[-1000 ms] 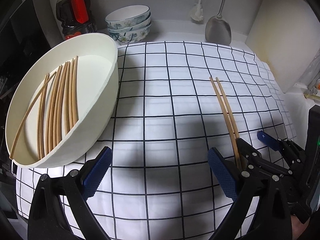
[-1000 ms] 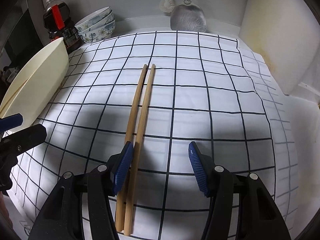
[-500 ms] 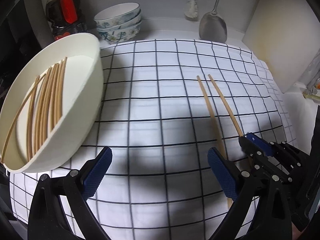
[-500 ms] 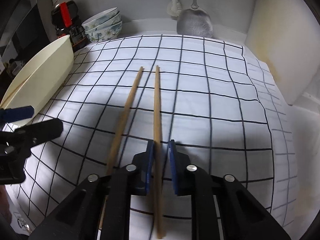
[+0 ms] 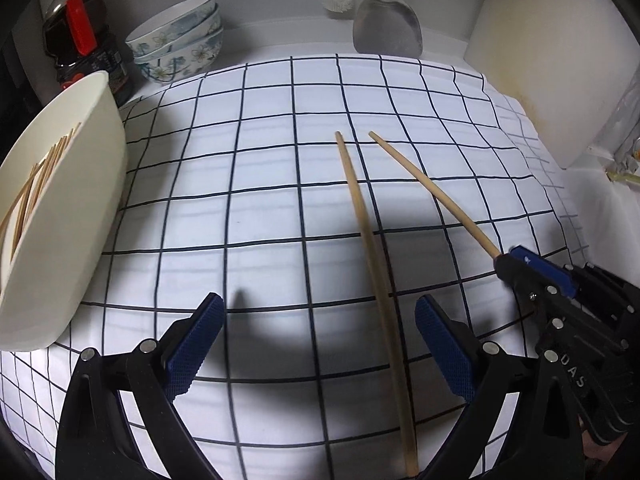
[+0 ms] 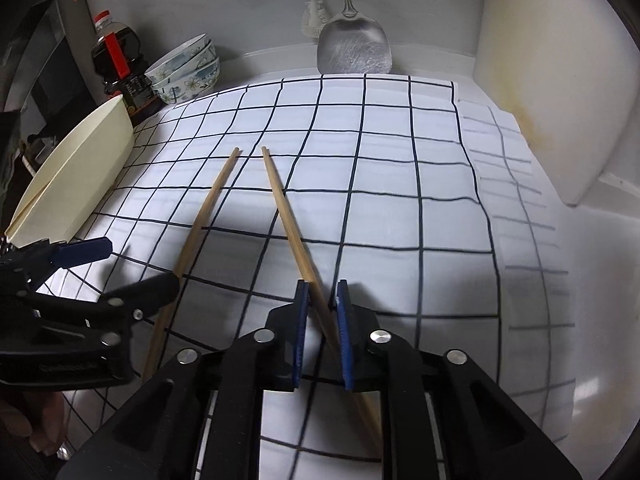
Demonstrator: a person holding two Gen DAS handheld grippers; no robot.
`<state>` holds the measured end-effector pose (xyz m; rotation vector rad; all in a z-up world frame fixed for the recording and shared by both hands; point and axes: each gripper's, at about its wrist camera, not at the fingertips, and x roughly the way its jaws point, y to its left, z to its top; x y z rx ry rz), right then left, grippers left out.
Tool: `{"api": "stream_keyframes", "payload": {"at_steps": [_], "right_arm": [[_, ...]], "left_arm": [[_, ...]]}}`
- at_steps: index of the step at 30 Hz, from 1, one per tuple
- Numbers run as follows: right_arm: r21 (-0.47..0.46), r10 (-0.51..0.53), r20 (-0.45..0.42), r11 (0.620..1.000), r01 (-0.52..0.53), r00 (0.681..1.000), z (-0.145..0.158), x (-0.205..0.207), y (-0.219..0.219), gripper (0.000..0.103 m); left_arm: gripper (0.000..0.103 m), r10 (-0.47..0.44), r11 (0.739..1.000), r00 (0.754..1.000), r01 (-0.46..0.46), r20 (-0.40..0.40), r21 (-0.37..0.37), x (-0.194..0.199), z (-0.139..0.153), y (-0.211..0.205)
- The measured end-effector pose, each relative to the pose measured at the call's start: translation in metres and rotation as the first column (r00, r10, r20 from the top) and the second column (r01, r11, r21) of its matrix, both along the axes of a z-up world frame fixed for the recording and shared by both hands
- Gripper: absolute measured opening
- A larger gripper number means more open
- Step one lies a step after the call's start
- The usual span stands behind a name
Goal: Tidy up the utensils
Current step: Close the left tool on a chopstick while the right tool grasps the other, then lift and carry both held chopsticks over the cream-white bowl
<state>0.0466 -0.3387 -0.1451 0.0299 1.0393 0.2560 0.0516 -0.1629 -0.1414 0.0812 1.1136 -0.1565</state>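
**Chopsticks on the cloth, one in my right tongs**

Cloth [image 5: 280,184] with the dark checks covers most of the counter. The big cream bowl [image 5: 80,216] leans at its left edge, with several chopsticks [image 5: 36,184] already inside; I cannot count them, the picture cuts the bowl off. Two chopsticks are outside it, toward the right side of the cloth, tips close and tails spread.

My right gripper [image 6: 322,336] has the right chopstick [image 6: 288,216] between its pads. The jaws are nearly together but opening a little now, and the stick crosses the gap at a slant, so I think the hold is weak. My left gripper [image 5: 316,344] stands wide open and holds nothing; the left chopstick [image 5: 372,256] lies on the cloth between its fingers.

I judge the step is picking up this last pair. Next, I should close the left jaws on the loose stick, tighten the right, then carry both to the bowl.

The tail of each chopstick is hidden under my grippers.
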Motion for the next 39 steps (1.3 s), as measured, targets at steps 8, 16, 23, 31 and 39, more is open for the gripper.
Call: {"api": "stream_keyframes", "payload": {"at_steps": [8,16,23,31,39], "right_arm": [[-0.074,0.136,0.027,0.988,-0.134,0.99,-0.001,0.005,0.012,0.028],[-0.084,0.127,0.026,0.989,-0.124,0.992,-0.001,0.008,0.014,0.006],[0.015,0.052,-0.003,0.999,-0.052,0.999,0.004,0.003,0.011,0.006],[0.12,-0.029,0.024,0.992,0.026,0.999,0.04,-0.003,0.023,0.006],[0.214,-0.003,0.079,0.977,-0.014,0.997,0.093,0.004,0.082,0.006]], "left_arm": [[0.075,-0.017,1.0,0.999,0.016,0.03,0.021,0.0,-0.006,-0.012],[0.009,-0.089,0.996,0.995,0.089,0.052,0.0,0.0,-0.001,-0.027],[0.007,-0.099,0.993,0.995,0.099,0.009,-0.061,-0.003,0.002,-0.014],[0.007,-0.092,0.989,0.994,0.098,0.056,-0.109,-0.009,0.047,0.019],[0.007,-0.029,0.99,0.992,0.045,0.121,-0.131,-0.01,0.106,0.09]]}}
